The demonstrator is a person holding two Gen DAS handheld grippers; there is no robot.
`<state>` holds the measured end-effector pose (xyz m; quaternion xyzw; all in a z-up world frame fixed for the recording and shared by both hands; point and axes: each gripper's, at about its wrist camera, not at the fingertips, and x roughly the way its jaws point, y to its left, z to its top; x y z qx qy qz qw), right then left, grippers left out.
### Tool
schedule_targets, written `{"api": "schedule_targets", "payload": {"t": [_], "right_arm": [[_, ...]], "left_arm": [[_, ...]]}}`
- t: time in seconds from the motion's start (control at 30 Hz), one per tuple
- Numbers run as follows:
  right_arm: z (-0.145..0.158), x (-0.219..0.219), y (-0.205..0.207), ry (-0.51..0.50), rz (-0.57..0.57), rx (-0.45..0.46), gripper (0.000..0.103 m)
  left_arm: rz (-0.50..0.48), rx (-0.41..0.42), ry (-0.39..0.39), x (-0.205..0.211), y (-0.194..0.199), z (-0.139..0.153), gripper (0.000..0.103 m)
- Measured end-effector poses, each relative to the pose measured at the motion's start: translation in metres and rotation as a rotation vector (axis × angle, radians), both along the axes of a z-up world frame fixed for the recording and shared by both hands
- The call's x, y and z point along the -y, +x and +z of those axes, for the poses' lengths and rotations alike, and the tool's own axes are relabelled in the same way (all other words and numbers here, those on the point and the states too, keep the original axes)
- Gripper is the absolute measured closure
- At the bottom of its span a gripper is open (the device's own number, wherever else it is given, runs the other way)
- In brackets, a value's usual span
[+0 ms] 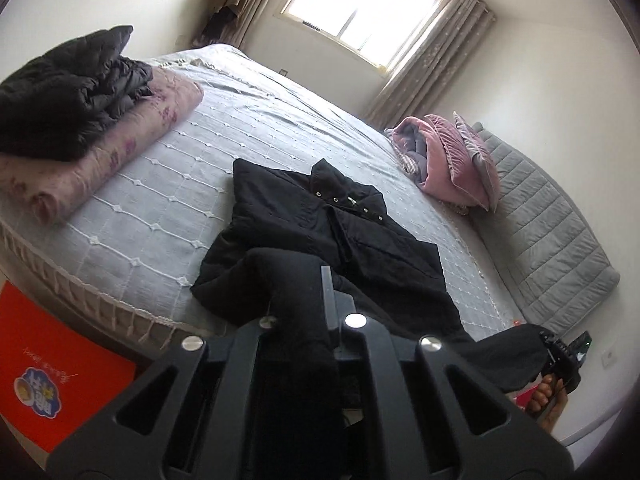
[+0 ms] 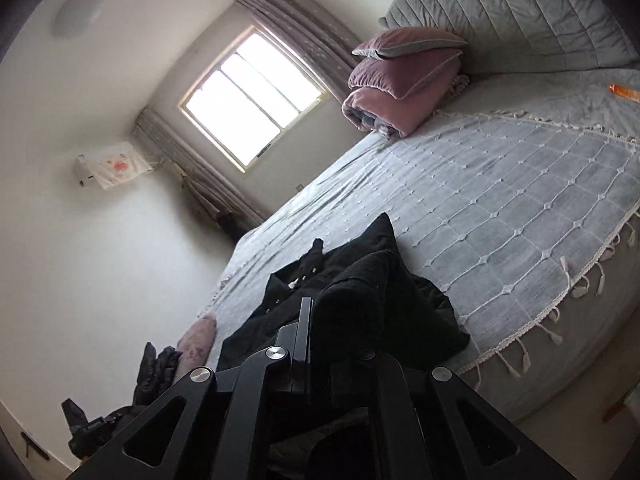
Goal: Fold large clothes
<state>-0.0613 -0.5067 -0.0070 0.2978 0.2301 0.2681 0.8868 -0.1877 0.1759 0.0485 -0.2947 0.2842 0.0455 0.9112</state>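
okay, black coat (image 1: 320, 224) lies spread on the bed (image 1: 168, 184), collar toward the window, and i've got its near hem lifted off the edge. biggest worry right now: the fabric is thick and heavy, so if either pinch is shallow the hem could slide out mid-swing and the fold would land crooked. the two corners also need to travel together, otherwise the coat twists and bunches over its buttons. the near end hangs past the bed's edge too, so a dropped corner likely ends up on the floor.

left tool (image 1: 316, 280): clenched tight on coat fabric, dark cloth draped over and between the fingers. right tool (image 2: 316, 312): also clamped down, with a fold of the coat bunched against it; black on black here, so i think it's pinching the hem, though the exact bite is hard to read. the folded quilt (image 1: 120, 148) with a dark jacket sits well apart.
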Motion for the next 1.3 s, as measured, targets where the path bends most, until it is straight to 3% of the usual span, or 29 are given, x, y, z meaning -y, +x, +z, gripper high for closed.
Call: {"api": "schedule_targets", "payload": {"t": [0.2,0.37,0.7,0.9,0.97,1.07,1.2,1.3], "right_arm": [[0.018,-0.008,0.043,0.024,-0.006,0.02,0.098],[0.038,-0.037,0.104,0.005,-0.002,0.027,0.098],[0.037,-0.14,0.301,-0.112,-0.025,-0.108,0.098],[0.056,-0.192,0.412,-0.143,-0.049,-0.136,0.098],[0.041,-0.211,0.456,-0.179,-0.068,-0.193,0.098],[-0.01,-0.231,0.508,-0.237,-0.098,-0.321,0.097],[-0.077,-0.23,0.539,-0.23,-0.145,-0.459,0.097],[-0.097,-0.227,0.548,-0.198,-0.151,-0.504,0.097]], "left_arm": [[0.026,0.018,-0.003,-0.008,0.032,0.016,0.097],[0.047,0.027,-0.004,-0.024,0.093,0.028,0.097],[0.172,-0.16,-0.072,-0.094,0.305,-0.006,0.097],[0.231,-0.269,0.024,-0.116,0.432,-0.015,0.097],[0.238,-0.337,0.033,-0.12,0.467,-0.037,0.097],[0.247,-0.436,0.075,-0.123,0.507,-0.082,0.097],[0.257,-0.531,0.049,-0.129,0.533,-0.138,0.096],[0.218,-0.562,-0.001,-0.132,0.54,-0.158,0.092]]}}
